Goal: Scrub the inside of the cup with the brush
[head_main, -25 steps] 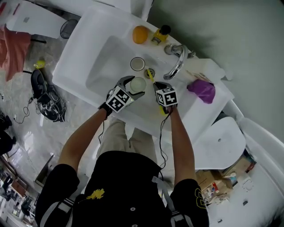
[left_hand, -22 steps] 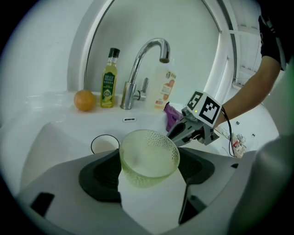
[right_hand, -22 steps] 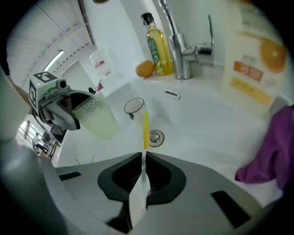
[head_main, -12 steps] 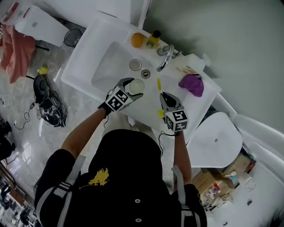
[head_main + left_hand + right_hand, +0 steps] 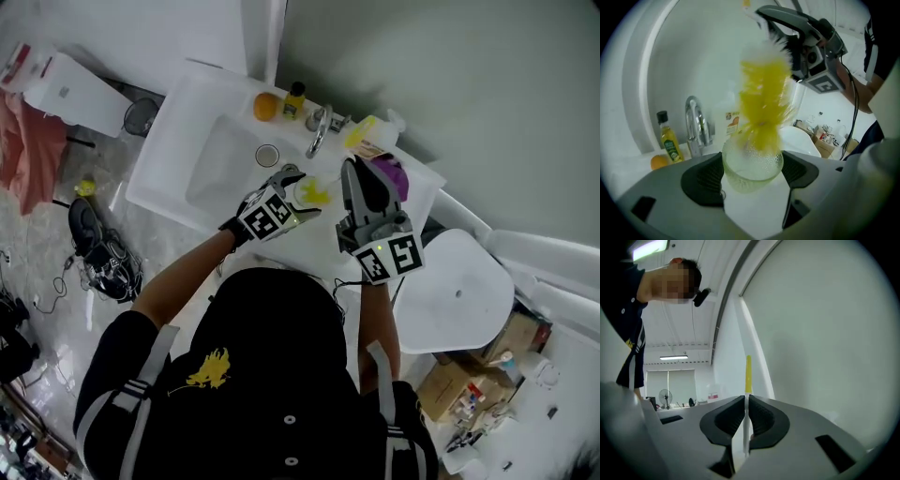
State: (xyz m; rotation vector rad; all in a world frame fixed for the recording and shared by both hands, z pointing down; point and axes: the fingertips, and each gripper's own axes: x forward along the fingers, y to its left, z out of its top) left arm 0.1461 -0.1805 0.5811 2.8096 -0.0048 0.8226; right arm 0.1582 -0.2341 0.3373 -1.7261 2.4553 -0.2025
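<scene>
My left gripper (image 5: 298,193) is shut on a clear dimpled glass cup (image 5: 752,166), its dark pads pressing on both sides, and holds it up above the white sink (image 5: 211,159). My right gripper (image 5: 352,173) stands higher and to the right, shut on the thin white stem of the brush (image 5: 748,371), whose yellow tip sticks up past the jaws. In the left gripper view the brush (image 5: 761,93) hangs down from that gripper. Its yellow bristles are blurred and reach the cup's mouth. The head view shows yellow inside the cup (image 5: 316,196).
The faucet (image 5: 317,131), an orange (image 5: 265,106) and a small bottle of yellow liquid (image 5: 293,98) line the sink's far rim. A round white thing (image 5: 267,155) lies in the basin. A purple cloth (image 5: 396,169) sits on the counter, with a white seat (image 5: 455,291) to its right.
Both grippers have come up out of the basin. The right one rose far and tipped from pointing down to level, carrying the brush. The left lifted the cup.
</scene>
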